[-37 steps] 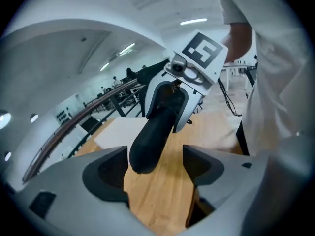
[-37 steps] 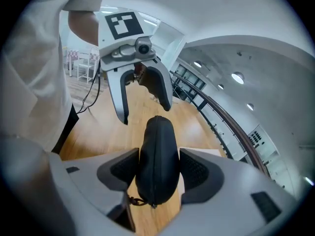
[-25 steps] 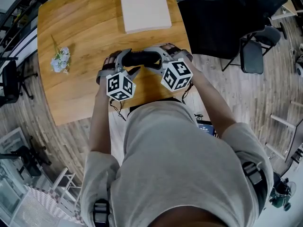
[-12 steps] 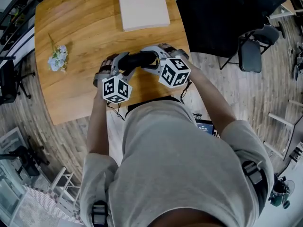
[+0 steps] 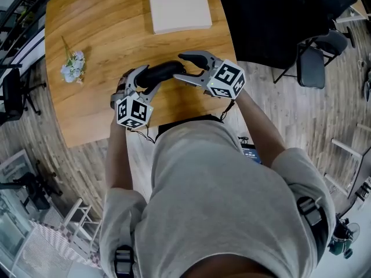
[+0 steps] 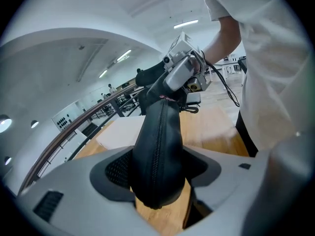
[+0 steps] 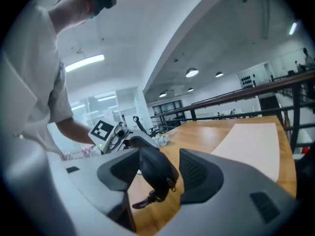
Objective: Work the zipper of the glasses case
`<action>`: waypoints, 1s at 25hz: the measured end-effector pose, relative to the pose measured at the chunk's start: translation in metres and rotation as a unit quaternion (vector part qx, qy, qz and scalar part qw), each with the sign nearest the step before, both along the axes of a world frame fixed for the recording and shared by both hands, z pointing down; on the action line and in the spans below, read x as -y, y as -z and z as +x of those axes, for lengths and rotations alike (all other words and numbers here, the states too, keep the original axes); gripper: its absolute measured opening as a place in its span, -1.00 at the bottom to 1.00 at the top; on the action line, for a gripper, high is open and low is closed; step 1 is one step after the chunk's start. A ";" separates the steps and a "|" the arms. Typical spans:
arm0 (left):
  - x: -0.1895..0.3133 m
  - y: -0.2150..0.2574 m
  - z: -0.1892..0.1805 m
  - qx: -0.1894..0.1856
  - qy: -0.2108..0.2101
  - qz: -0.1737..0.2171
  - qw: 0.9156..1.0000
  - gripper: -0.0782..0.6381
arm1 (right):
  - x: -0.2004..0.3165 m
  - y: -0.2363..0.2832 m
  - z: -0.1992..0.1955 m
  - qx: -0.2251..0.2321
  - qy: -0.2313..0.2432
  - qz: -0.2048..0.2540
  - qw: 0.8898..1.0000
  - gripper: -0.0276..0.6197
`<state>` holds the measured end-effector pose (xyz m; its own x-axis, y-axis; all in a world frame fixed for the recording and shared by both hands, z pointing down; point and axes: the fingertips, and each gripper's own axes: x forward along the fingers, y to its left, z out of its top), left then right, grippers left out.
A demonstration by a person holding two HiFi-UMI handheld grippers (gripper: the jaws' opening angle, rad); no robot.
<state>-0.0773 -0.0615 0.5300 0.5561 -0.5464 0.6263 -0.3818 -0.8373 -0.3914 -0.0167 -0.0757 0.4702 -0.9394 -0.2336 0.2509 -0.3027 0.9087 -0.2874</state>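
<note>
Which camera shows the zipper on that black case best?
The left gripper view: the zipper runs plainly down the glasses case. The right gripper view shows only the case's end with its pull tab; the head view shows a dark shape, no zipper.

Wooden table (image 5: pixel 98 33), rounded corners. A flat white pad (image 5: pixel 178 6) lies at its far edge. A small flower bunch (image 5: pixel 72 68) lies near the table's left edge, well apart from the pad. The plank floor (image 5: pixel 301 120) runs round the table. A black chair (image 5: pixel 313 62) stands right of the table, with a big black patch (image 5: pixel 261 22) between them, mat or cover, can't tell. There is another dark chair (image 5: pixel 10 97) at the left edge and a white rack (image 5: pixel 58 236) bottom left. In the right gripper view a dark railing (image 7: pixel 246 90) runs behind the table, with ceiling lamps (image 7: pixel 192 73) lit.
</note>
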 end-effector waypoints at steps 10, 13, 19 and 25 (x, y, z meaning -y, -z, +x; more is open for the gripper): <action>-0.005 0.008 -0.016 0.000 -0.009 0.011 1.000 0.05 | -0.003 -0.018 0.024 0.129 -0.006 -0.180 0.975 -0.77; -0.007 0.011 -0.013 0.000 -0.018 0.016 1.000 0.05 | -0.012 -0.029 0.022 0.142 0.020 -0.221 0.965 -0.39; -0.009 0.009 -0.007 0.005 -0.034 0.016 0.999 0.05 | -0.009 -0.038 0.023 0.191 0.022 -0.281 0.940 -0.39; -0.012 0.014 -0.002 -0.003 -0.040 0.017 0.999 0.05 | -0.011 -0.036 0.025 0.235 0.048 -0.323 0.916 -0.39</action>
